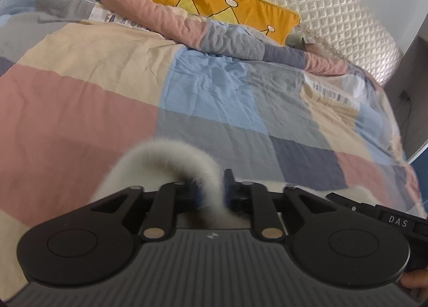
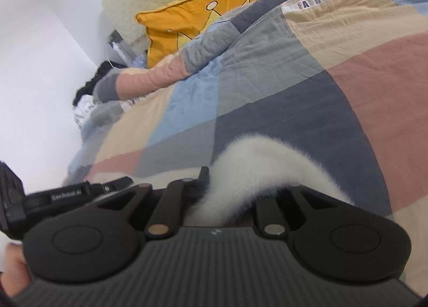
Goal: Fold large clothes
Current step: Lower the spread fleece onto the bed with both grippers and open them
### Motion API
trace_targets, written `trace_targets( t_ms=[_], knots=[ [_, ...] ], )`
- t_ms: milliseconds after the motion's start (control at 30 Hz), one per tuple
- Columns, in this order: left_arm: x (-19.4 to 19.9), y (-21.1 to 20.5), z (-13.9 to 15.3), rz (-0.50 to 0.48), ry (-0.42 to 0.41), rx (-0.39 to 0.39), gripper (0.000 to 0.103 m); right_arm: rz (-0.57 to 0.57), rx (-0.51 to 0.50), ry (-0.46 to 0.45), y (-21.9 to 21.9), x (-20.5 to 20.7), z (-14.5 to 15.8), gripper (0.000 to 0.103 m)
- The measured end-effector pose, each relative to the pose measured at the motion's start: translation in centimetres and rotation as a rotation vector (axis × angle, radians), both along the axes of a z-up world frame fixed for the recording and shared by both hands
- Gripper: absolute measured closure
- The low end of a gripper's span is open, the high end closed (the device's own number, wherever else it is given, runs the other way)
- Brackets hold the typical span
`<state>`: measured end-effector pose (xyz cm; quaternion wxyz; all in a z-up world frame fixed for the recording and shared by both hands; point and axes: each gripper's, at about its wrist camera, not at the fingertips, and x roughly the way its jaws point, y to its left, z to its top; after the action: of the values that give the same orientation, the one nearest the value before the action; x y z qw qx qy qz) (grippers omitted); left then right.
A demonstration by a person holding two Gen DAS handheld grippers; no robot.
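Observation:
A white fluffy garment (image 1: 171, 157) hangs in a loop from my left gripper (image 1: 214, 186), which is shut on its edge just above the patchwork quilt (image 1: 80, 109). My right gripper (image 2: 216, 186) is shut on another part of the same white fluffy garment (image 2: 254, 157), which arches up over its fingers. Most of the garment is hidden below both grippers. The right gripper's body shows at the right edge of the left wrist view (image 1: 396, 221), so the two are close side by side.
The bed is covered by a quilt (image 2: 347, 80) of pink, blue, grey and beige blocks. A yellow pillow (image 1: 227, 2) lies by the quilted headboard (image 1: 334, 13). Dark and white clothes (image 2: 88, 93) are piled beside the bed by the wall.

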<state>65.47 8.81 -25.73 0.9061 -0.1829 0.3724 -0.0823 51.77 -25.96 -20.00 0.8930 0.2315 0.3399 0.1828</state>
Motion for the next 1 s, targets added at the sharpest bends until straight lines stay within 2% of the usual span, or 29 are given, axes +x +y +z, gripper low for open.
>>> trace_targets(
  t_ms=[33,67,100,133,200,300,467,633,733,867,933,1000],
  knots=[
    [-0.5,0.2,0.5,0.012,0.011,0.001,0.059,0.004,0.007,0.004,0.0,-0.3,0.3,0.069],
    [-1.7,0.4,1.6,0.025,0.016,0.001,0.054,0.013,0.016,-0.001,-0.1,-0.6,0.6,0.052],
    [-2.8,0.5,2.6,0.028,0.008,-0.003,0.048,0.02,0.023,-0.013,-0.1,-1.3,1.1,0.039],
    [-3.6,0.7,3.2,0.028,-0.009,0.001,0.043,0.019,0.019,-0.027,0.0,-2.2,1.7,0.035],
    [-6.2,0.4,5.0,0.018,-0.025,0.031,0.042,0.012,-0.003,-0.034,0.1,-4.2,2.9,0.029],
    [-9.7,-0.2,6.7,-0.009,-0.05,0.052,0.042,0.013,-0.014,-0.052,0.0,-7.5,4.6,0.029],
    [-15.9,-1.5,8.9,-0.045,-0.096,0.093,0.042,0.004,-0.085,-0.114,0.1,-14.0,7.6,0.029],
    [-22.4,-2.2,12.6,-0.056,-0.161,0.071,0.042,-0.04,-0.114,-0.141,-0.2,-19.9,10.0,0.029],
    [-25.9,-2.8,14.6,-0.069,-0.191,0.081,0.042,-0.028,-0.201,-0.191,0.2,-23.3,11.6,0.029],
    [-30.0,-4.2,15.5,-0.102,-0.221,0.119,0.042,-0.031,-0.363,-0.278,1.1,-27.8,13.4,0.03],
    [-31.7,-5.2,15.4,-0.117,-0.236,0.15,0.042,-0.034,-0.369,-0.302,1.1,-29.9,13.9,0.03],
    [-33.0,-5.6,15.2,-0.116,-0.236,0.134,0.042,-0.045,-0.354,-0.308,0.7,-31.6,13.9,0.03]
  ],
)
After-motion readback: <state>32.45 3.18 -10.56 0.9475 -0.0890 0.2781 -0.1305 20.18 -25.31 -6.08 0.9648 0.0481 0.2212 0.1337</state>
